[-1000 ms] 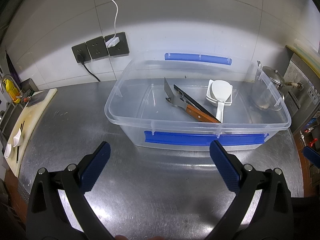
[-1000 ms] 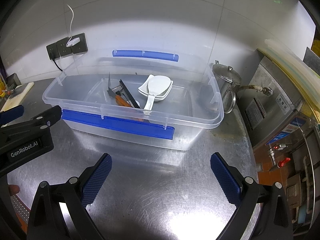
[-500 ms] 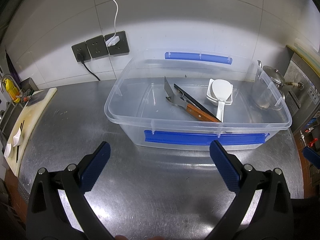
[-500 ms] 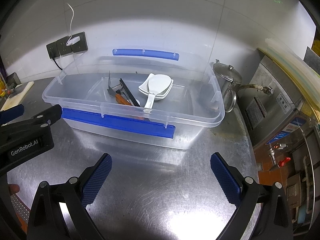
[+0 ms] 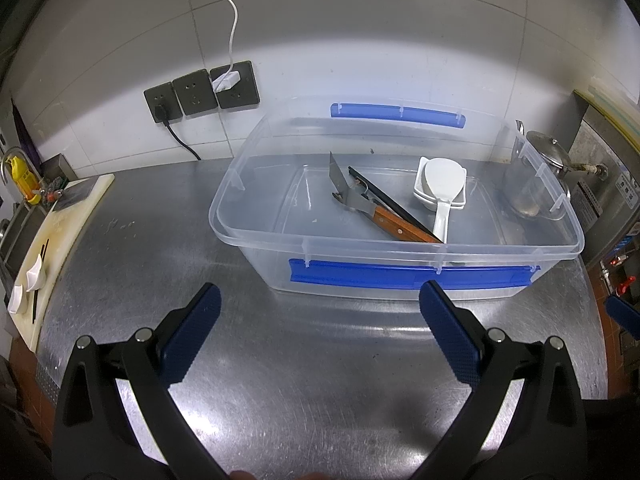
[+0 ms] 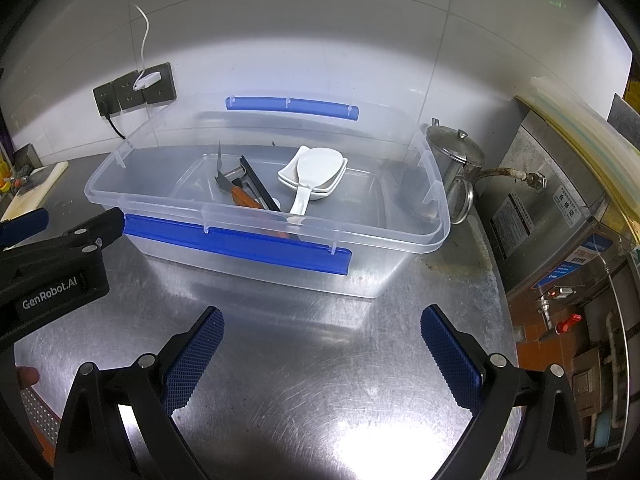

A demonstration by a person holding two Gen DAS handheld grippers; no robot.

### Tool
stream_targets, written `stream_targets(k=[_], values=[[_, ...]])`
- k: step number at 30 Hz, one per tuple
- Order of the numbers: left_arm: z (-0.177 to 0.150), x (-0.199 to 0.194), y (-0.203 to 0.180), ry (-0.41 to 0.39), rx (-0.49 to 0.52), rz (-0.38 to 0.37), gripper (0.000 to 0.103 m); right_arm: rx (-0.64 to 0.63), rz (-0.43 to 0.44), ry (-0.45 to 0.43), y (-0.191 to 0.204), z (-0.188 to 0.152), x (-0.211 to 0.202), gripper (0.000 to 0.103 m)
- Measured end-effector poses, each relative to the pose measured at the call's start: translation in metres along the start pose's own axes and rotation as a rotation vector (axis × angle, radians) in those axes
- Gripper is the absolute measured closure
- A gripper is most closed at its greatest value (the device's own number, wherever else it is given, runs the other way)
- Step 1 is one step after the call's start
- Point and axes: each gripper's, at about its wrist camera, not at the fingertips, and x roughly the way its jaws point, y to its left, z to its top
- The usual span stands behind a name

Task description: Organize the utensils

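A clear plastic bin [image 5: 256, 236] [image 6: 384, 236] with blue handles stands on the steel counter. Inside lie a wooden-handled scraper [image 5: 372, 208] [image 6: 236, 194], black chopsticks [image 5: 390, 204] [image 6: 256, 186], a white rice paddle [image 5: 442, 184] [image 6: 312, 176] and white dishes [image 5: 424, 196] [image 6: 320, 190]. My left gripper [image 5: 320, 320] is open and empty, just in front of the bin. My right gripper [image 6: 322, 340] is open and empty, in front of the bin's right half. The left gripper's body [image 6: 60, 264] shows at the left of the right wrist view.
A cutting board [image 5: 52, 232] with white spoons [image 5: 32, 280] and chopsticks lies at the far left. A steel kettle [image 6: 456, 160] stands right of the bin beside a steel appliance [image 6: 560, 200]. Wall sockets [image 5: 200, 92] with cables sit behind.
The right wrist view has shifted slightly, with the bin a touch lower. The left gripper has not visibly moved.
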Motion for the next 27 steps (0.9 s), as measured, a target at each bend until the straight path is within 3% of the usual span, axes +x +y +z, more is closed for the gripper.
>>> stream_targets(k=[27], values=[[0.0036, 0.0033, 0.0013, 0.001, 0.006, -0.01, 0.008, -0.01, 0.002, 0.008, 0.0, 0.0017, 0.0033, 0.005]])
